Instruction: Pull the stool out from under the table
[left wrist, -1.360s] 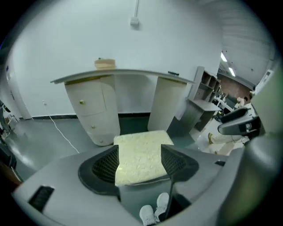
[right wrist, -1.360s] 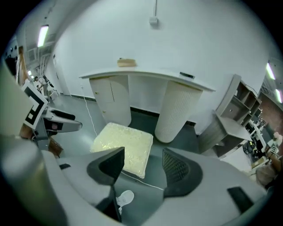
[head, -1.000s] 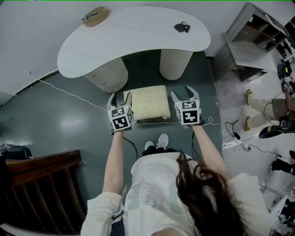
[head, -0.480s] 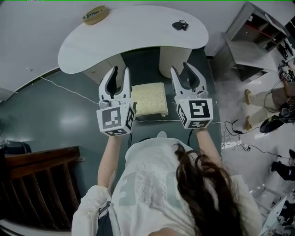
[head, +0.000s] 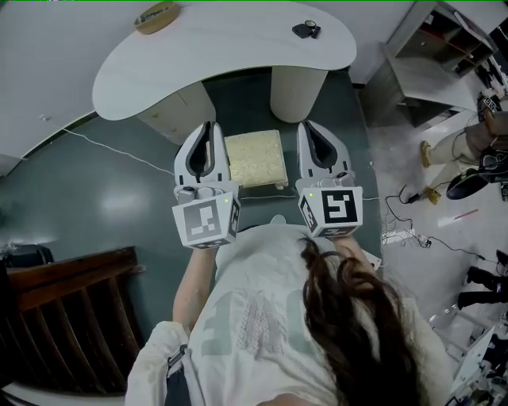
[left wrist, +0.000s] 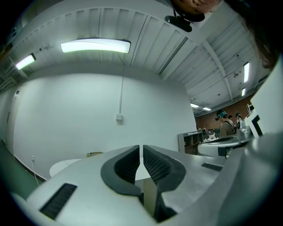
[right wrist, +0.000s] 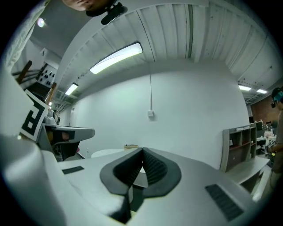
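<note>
Stool (head: 254, 158) stands apparently clear of the table (head: 238, 40).

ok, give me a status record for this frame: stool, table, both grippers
stool: cream cushion, on the dark floor, appears clear of the tabletop
table: white curved top; round object and small dark object on it
left gripper: fingers just closed together, nothing between them
right gripper: fingers just closed together, nothing between them
contact: neither gripper touches the stool
</note>
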